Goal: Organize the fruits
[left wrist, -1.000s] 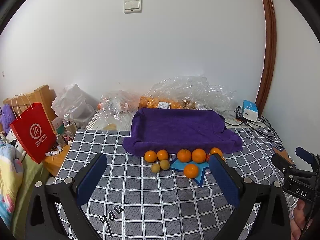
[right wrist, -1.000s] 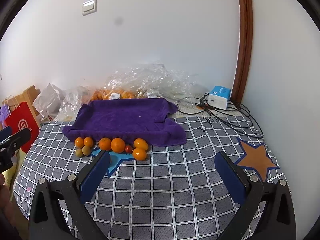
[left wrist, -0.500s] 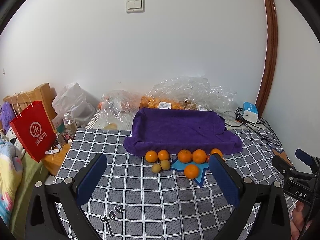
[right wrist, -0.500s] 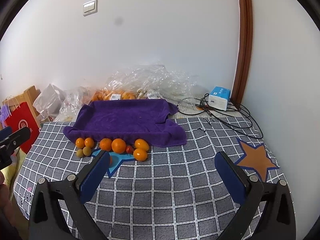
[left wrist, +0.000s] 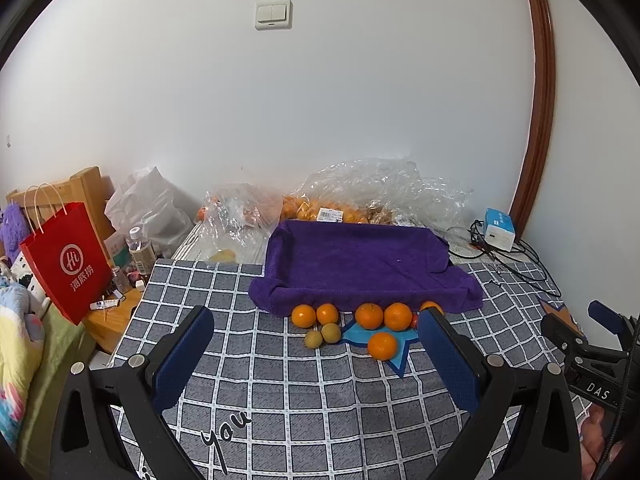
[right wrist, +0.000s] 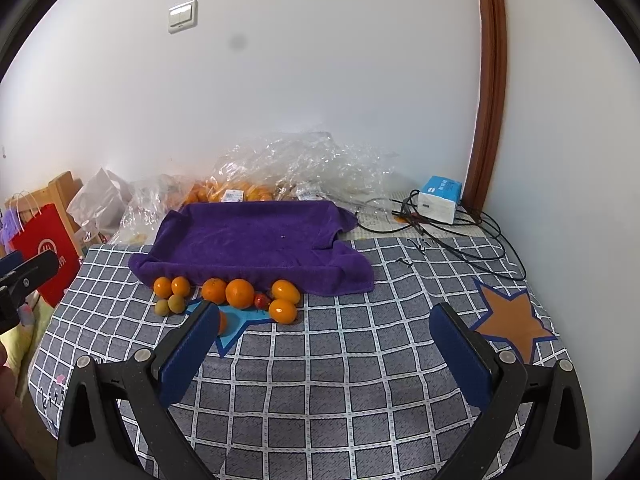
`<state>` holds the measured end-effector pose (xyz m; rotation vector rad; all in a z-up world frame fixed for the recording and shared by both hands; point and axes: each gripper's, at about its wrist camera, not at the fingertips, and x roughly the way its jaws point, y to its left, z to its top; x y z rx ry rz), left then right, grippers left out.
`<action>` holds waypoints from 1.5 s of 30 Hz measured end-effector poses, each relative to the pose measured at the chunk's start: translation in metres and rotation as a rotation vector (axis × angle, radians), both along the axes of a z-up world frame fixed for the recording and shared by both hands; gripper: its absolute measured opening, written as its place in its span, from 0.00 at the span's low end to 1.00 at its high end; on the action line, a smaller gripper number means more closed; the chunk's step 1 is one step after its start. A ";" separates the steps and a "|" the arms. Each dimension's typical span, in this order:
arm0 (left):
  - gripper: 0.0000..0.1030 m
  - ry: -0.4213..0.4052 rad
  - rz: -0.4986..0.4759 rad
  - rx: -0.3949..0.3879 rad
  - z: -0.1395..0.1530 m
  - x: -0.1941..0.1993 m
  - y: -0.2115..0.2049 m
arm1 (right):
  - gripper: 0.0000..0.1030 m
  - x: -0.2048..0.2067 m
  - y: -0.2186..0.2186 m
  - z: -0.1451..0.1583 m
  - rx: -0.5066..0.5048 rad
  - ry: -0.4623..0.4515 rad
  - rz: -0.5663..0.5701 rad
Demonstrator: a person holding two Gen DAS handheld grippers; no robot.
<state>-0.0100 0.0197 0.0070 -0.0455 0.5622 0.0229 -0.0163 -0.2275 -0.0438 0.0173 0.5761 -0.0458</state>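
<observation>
Both grippers hang wide apart and empty above the checked grey bedcover [right wrist: 320, 392]: left gripper [left wrist: 316, 352], right gripper [right wrist: 324, 344]. The fruits [left wrist: 370, 316] sit mid-frame in a loose row just beside the near edge of the purple towel-lined tray [left wrist: 360, 260], none yet on it. Risk, as I judge it: the oranges are round, smooth and glossy on soft, yielding fabric, so an off-centre pinch could squirt one away or nudge its touching neighbours into rolling; the small red tomato [right wrist: 262, 301] looks easily crushed.
</observation>
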 end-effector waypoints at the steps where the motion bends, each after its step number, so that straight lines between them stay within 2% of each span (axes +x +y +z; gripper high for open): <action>1: 1.00 -0.001 0.002 0.000 0.000 0.000 0.000 | 1.00 0.000 0.000 0.000 0.003 0.000 0.000; 45: 1.00 -0.007 -0.027 -0.010 0.001 -0.003 0.001 | 1.00 -0.003 0.005 -0.003 -0.004 -0.018 0.003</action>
